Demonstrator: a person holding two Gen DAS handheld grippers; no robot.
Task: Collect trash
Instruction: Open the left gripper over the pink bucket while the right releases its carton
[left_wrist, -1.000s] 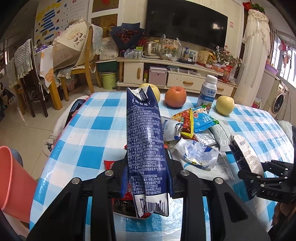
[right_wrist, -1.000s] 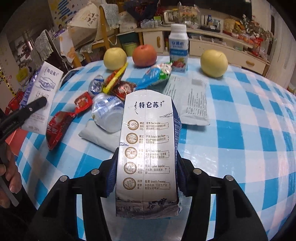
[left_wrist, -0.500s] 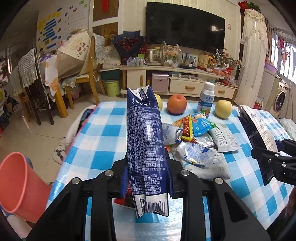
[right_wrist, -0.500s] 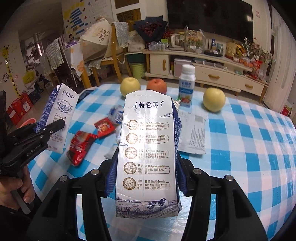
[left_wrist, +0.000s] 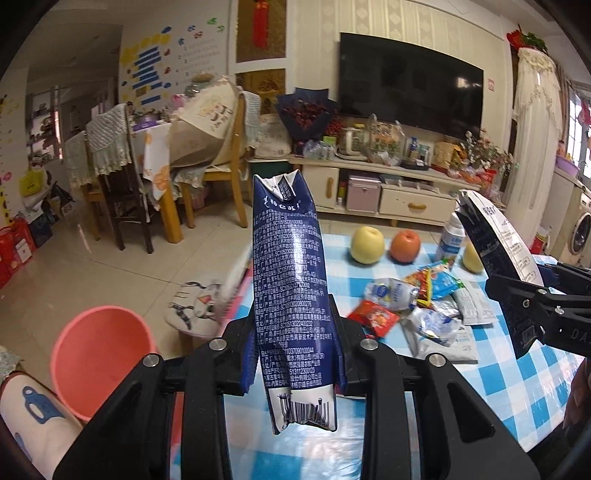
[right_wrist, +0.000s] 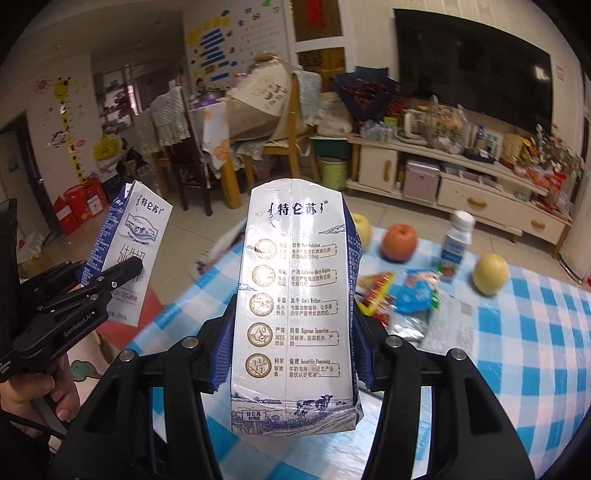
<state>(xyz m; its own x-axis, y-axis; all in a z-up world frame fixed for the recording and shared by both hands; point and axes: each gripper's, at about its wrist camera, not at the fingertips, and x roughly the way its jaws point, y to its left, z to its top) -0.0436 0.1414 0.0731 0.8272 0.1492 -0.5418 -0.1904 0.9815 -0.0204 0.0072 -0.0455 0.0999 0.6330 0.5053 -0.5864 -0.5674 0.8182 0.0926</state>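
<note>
A living room with a dark TV (left_wrist: 410, 79) above a cluttered cabinet (left_wrist: 388, 184). The blue-checked tabletop (right_wrist: 517, 332) carries wrappers (left_wrist: 417, 306), fruit and a bottle (right_wrist: 456, 240). A pink bin (left_wrist: 98, 350) stands on the floor beside it — contents hidden. Each tool is clamped on a flattened milk carton held above the tabletop: left tool (left_wrist: 295, 354) on the blue carton (left_wrist: 291, 280), right tool (right_wrist: 291, 354) on the white carton (right_wrist: 295, 295).
</note>
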